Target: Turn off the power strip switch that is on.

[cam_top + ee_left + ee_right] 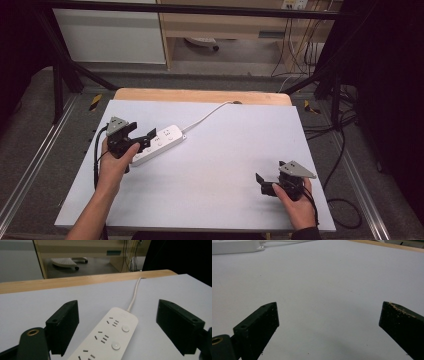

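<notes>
Power strip (159, 144) lies left of centre on the table (215, 170), between the left gripper's (145, 138) wide-open fingers, untouched. Right gripper (260, 181), lower right, gapes empty.

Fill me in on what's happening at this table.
A person holds tongs in each hand. The left tongs straddle the near end of a white power strip on the grey table, jaws open and not touching it. The right tongs rest open over bare table, away from the strip.
</notes>
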Demonstrator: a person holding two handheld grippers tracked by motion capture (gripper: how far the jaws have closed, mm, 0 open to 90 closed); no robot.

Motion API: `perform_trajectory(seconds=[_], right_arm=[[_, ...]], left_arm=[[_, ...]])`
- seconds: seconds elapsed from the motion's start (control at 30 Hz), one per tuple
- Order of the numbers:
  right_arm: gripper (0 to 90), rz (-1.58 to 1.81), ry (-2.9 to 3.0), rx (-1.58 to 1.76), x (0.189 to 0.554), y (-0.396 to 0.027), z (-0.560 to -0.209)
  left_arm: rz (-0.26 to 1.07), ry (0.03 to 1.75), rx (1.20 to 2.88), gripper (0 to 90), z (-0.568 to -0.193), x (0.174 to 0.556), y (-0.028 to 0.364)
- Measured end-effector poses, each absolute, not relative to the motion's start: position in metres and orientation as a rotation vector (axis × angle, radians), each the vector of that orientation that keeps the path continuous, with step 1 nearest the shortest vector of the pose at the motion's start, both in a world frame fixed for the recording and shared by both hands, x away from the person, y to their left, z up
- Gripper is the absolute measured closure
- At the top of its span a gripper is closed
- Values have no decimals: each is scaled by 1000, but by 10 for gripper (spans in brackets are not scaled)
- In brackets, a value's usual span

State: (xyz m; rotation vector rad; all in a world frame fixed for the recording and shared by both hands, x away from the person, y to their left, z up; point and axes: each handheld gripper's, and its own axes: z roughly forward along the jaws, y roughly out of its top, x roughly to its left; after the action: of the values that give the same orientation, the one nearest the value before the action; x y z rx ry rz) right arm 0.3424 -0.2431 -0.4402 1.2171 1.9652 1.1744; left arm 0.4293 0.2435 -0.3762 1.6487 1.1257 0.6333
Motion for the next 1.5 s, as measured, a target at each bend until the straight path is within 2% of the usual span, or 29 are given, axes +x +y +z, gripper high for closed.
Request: perform_trajectory(seconds=[0.4,0.83,0.97,1.17,1.5], right_arm=[[31,1175,1966,1224,341,-244,-440],[32,1173,1976,1218,343,-243,-440],[31,1183,1968,1228,342,-244,-440],[31,1186,1967,1234,342,-243,-440],[30,1189,1972,1230,341,-242,-440]], left_arm=[[626,1113,1710,277,-389,443,228],[616,1135,1724,503,-396,448,231],[618,1141,1742,600,-399,449,231],[599,1147,1756,650,-404,450,230],[574,1092,1752,806,-406,441,227]])
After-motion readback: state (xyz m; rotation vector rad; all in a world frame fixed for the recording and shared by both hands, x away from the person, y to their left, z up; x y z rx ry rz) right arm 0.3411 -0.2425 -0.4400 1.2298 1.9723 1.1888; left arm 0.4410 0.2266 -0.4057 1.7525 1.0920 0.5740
